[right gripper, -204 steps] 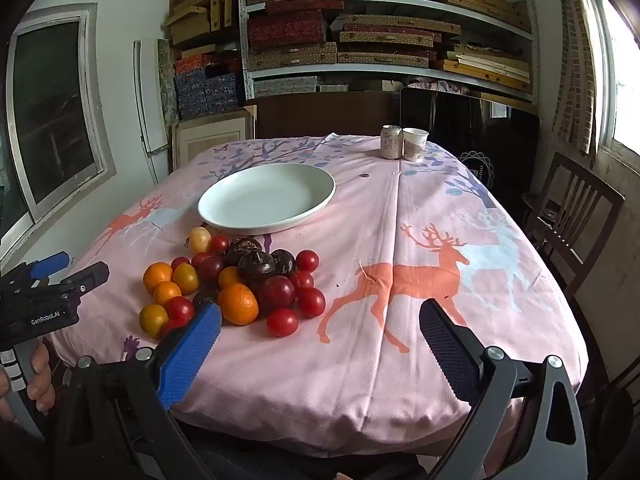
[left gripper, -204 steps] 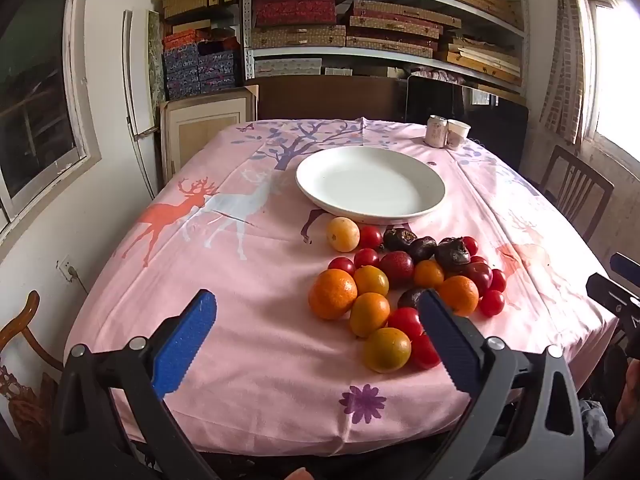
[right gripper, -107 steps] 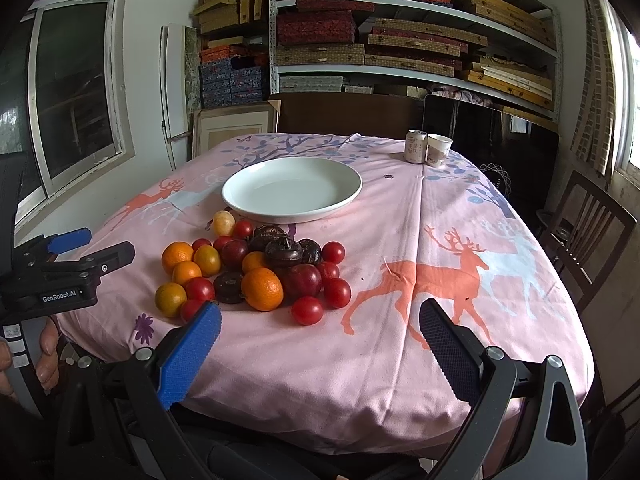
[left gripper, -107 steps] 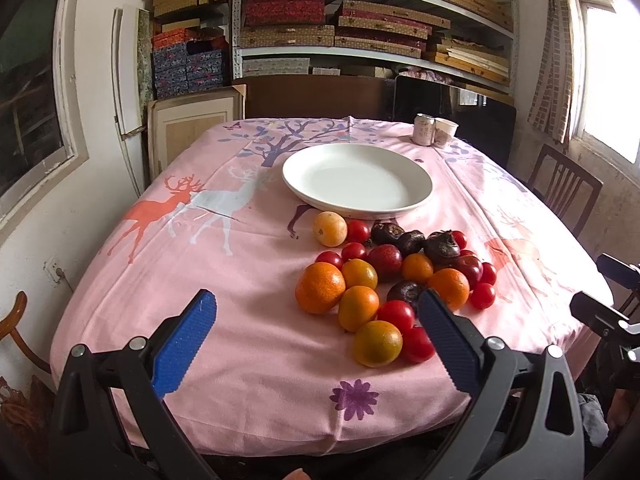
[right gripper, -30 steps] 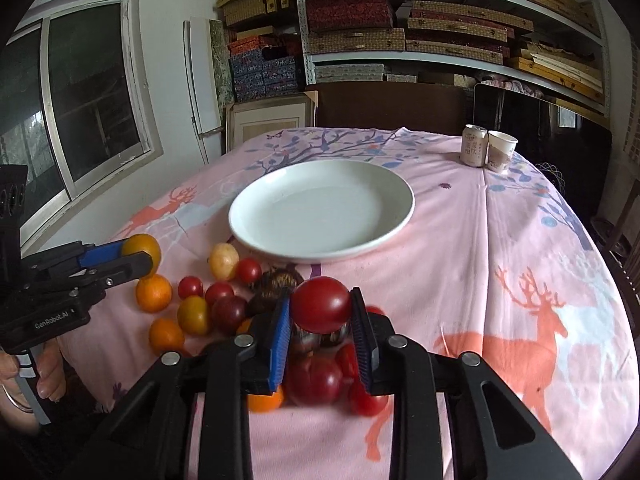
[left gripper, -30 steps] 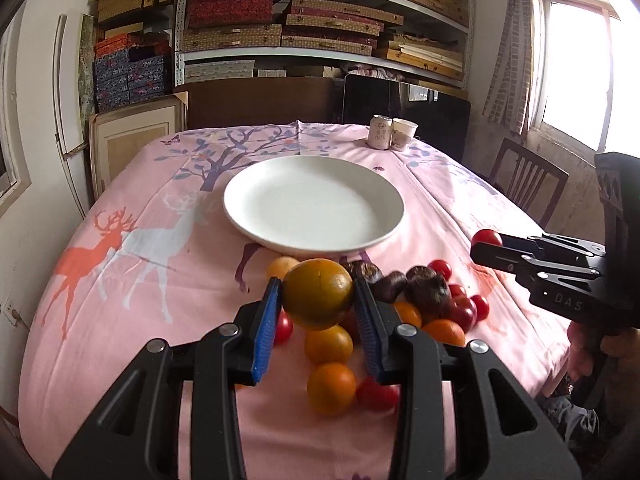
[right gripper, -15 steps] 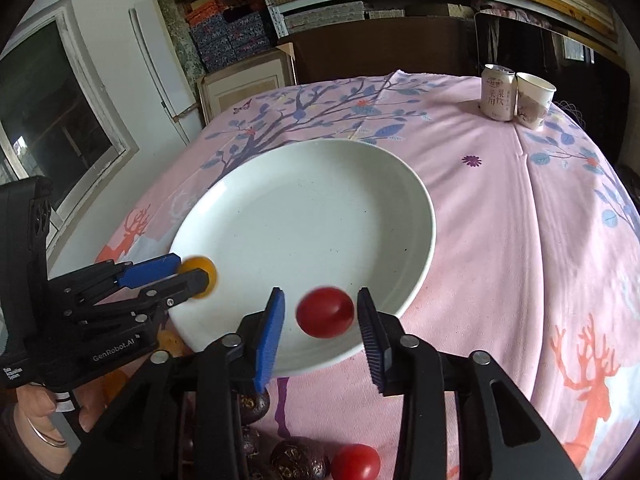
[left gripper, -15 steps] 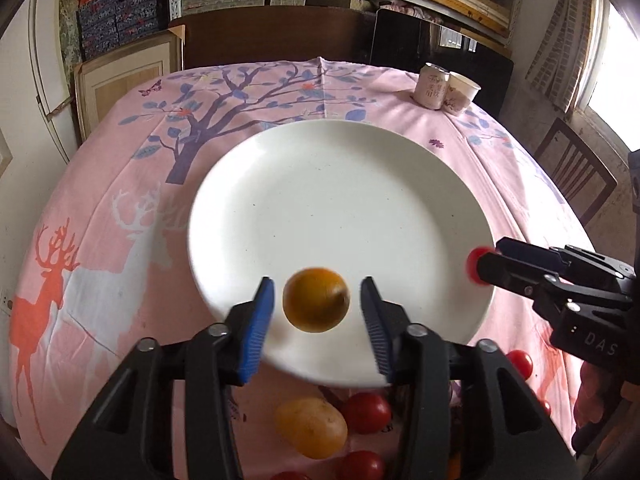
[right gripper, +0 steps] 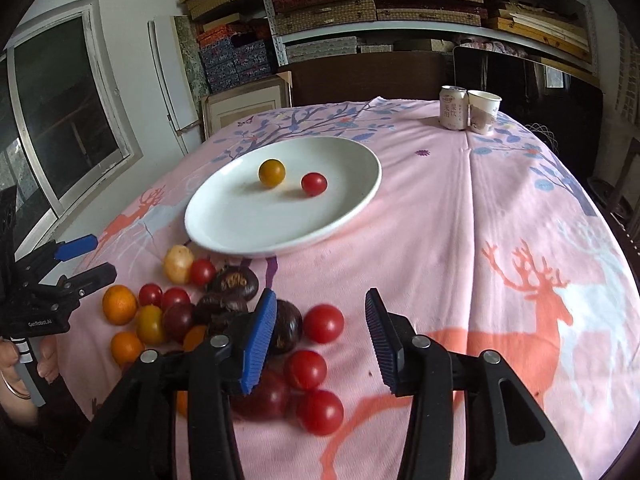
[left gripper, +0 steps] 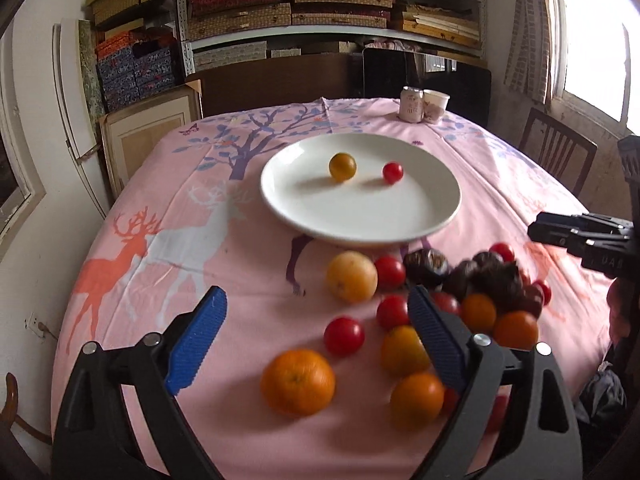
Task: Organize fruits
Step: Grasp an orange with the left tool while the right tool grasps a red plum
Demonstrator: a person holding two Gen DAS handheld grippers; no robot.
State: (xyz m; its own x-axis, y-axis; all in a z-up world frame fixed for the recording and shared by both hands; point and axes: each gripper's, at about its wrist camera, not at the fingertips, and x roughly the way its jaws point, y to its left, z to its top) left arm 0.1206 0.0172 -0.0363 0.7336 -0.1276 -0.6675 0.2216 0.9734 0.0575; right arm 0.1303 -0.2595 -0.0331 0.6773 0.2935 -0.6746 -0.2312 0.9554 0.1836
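The left gripper (left gripper: 316, 336) has its blue fingers (left gripper: 196, 340) spread wide and holds nothing. The right gripper (right gripper: 320, 340) is spread too, and empty. Both hang over the fruit pile (left gripper: 424, 312) on the pink tablecloth (right gripper: 460, 220). A yellow-orange fruit (left gripper: 342, 166) and a red tomato (left gripper: 392, 172) sit near each other on the white plate (left gripper: 360, 220).

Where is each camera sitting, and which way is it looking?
Left wrist: on the left gripper, above the table's near left, facing the white plate; the right gripper pokes in at right.
Right wrist: on the right gripper, further right, facing the plate; left gripper and a hand at left.
Both show: plate, orange fruit, red tomato, can.
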